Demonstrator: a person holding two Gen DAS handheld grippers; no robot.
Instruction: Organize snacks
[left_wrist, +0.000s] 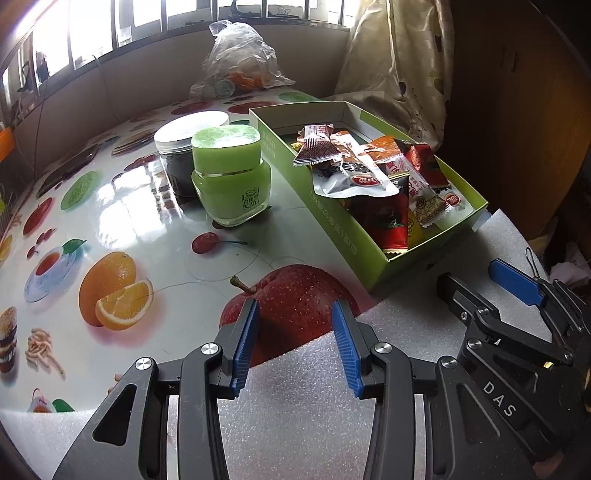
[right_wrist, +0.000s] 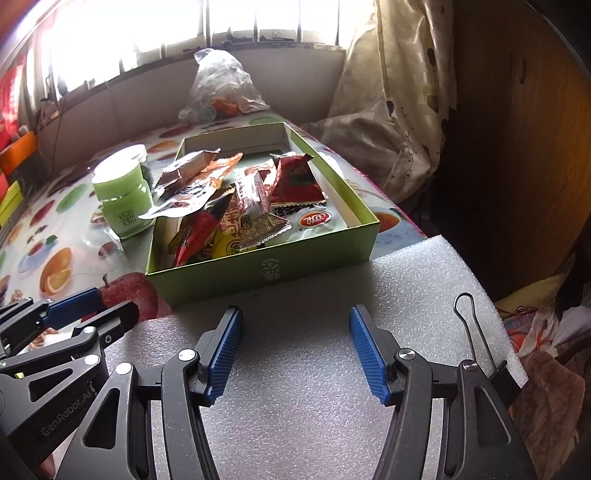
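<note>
A shallow green cardboard box (left_wrist: 332, 221) (right_wrist: 258, 273) lies open on the fruit-print table, piled with several snack packets (left_wrist: 369, 177) (right_wrist: 236, 199) in red, orange, white and yellow wrappers. My left gripper (left_wrist: 295, 306) hovers over the printed apple and the foam's edge, left of the box's near corner, open with nothing between its blue pads. My right gripper (right_wrist: 295, 312) stands open over the foam sheet just in front of the box, empty too. Each gripper shows in the other's view: the right one (left_wrist: 509, 284), the left one (right_wrist: 110, 304).
A green jar (left_wrist: 231, 177) (right_wrist: 123, 199) and a white-lidded dark jar (left_wrist: 184, 147) stand left of the box. A clear plastic bag (left_wrist: 240, 55) (right_wrist: 221, 85) sits at the far edge. White foam sheet (right_wrist: 314, 369) covers the near table; a binder clip (right_wrist: 472, 325) holds its right edge. A curtain (left_wrist: 399, 55) hangs at the right.
</note>
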